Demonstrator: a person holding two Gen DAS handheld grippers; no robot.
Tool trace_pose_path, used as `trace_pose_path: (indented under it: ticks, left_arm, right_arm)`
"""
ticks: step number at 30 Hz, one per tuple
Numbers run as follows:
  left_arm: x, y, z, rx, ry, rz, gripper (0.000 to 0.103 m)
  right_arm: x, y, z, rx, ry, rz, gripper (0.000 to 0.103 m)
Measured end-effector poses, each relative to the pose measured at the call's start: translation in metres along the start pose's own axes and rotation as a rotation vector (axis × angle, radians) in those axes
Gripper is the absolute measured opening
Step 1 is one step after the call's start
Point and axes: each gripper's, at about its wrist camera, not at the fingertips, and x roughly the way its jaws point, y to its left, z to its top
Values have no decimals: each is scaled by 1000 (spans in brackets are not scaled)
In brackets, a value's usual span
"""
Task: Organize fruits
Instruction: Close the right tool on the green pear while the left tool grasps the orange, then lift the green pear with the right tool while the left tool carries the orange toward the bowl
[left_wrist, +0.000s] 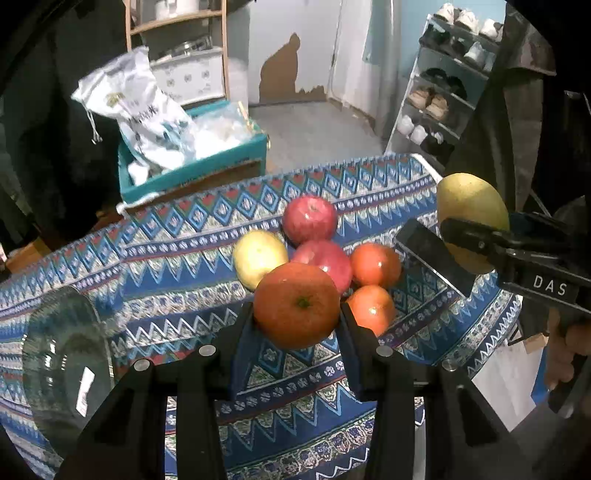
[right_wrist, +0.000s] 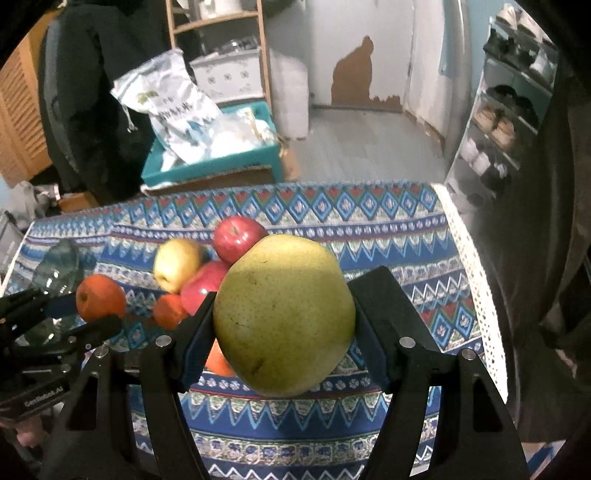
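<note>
My left gripper (left_wrist: 296, 314) is shut on an orange (left_wrist: 296, 305) and holds it above the patterned tablecloth (left_wrist: 177, 258). My right gripper (right_wrist: 284, 317) is shut on a large yellow-green pear (right_wrist: 284, 314), also lifted; the pear shows at the right of the left wrist view (left_wrist: 471, 206). On the cloth lie two red apples (left_wrist: 309, 218) (left_wrist: 325, 258), a yellow apple (left_wrist: 258, 254) and two more oranges (left_wrist: 375, 264) (left_wrist: 371, 308). A clear glass bowl (left_wrist: 66, 362) sits at the left.
Behind the table stands a teal box (left_wrist: 192, 162) with a white printed bag (left_wrist: 147, 110). A shoe rack (left_wrist: 439, 99) is at the far right, a wooden shelf (left_wrist: 177, 22) at the back. The table's lace edge (right_wrist: 476, 295) runs down the right.
</note>
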Motion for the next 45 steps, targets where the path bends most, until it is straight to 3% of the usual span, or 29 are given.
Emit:
trace_pose_path:
  ticks: [24,45]
  left_arm:
    - [-93,23,18,-28,-204,30,44]
    - [-126,86,7,-130,-254,89,44]
  right_arm:
    - [-78,56,30,-87,-199,85,70]
    - [-75,131,62,-161,-207,172,70]
